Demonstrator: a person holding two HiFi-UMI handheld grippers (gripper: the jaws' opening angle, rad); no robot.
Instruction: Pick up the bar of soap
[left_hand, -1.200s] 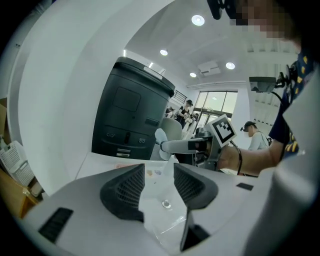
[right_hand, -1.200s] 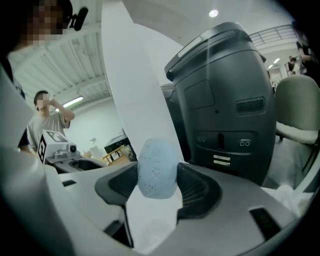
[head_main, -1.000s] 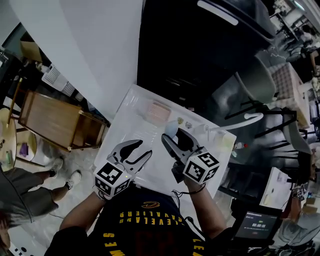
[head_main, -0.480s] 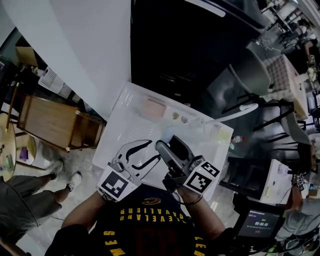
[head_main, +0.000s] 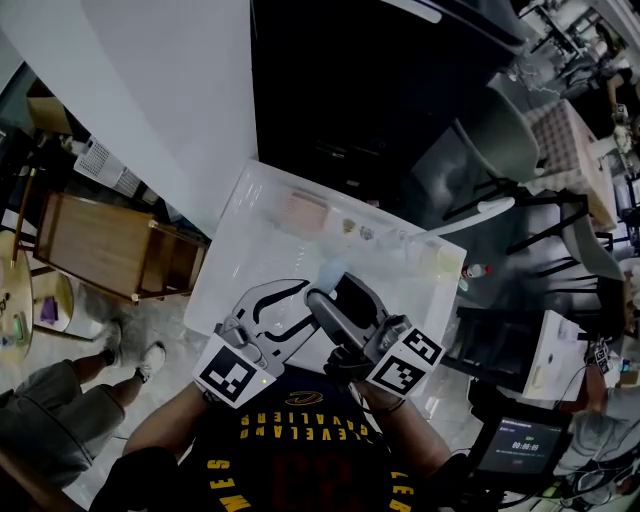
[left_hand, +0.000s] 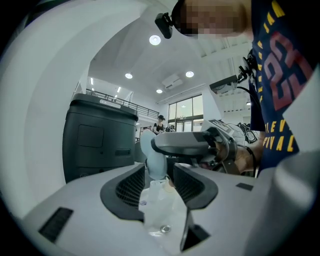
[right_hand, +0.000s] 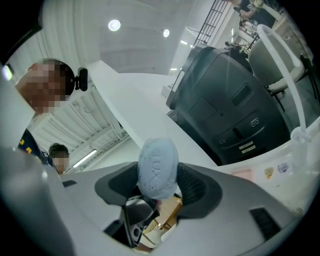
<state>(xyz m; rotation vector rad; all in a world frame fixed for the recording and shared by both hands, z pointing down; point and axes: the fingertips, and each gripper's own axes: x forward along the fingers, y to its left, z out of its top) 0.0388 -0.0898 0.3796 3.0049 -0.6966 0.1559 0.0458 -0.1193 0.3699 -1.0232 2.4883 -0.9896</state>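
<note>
The right gripper (right_hand: 157, 175) is clamping its ribbed black pads onto the bar of soap (right_hand: 157, 159), a smooth, pale blue oval with stamped lettering, and is holding it up over the white basin (head_main: 232, 265). The left gripper (head_main: 298, 305) is sitting just beside it, jaws parted and gripping nothing. A pink rectangle (head_main: 305, 212) is lying at the basin's far end, with bare white floor showing between it and the grippers. A white faucet (head_main: 480, 213) is arching in from the right, and a tall dark bin (right_hand: 235, 100) is looming behind.
</note>
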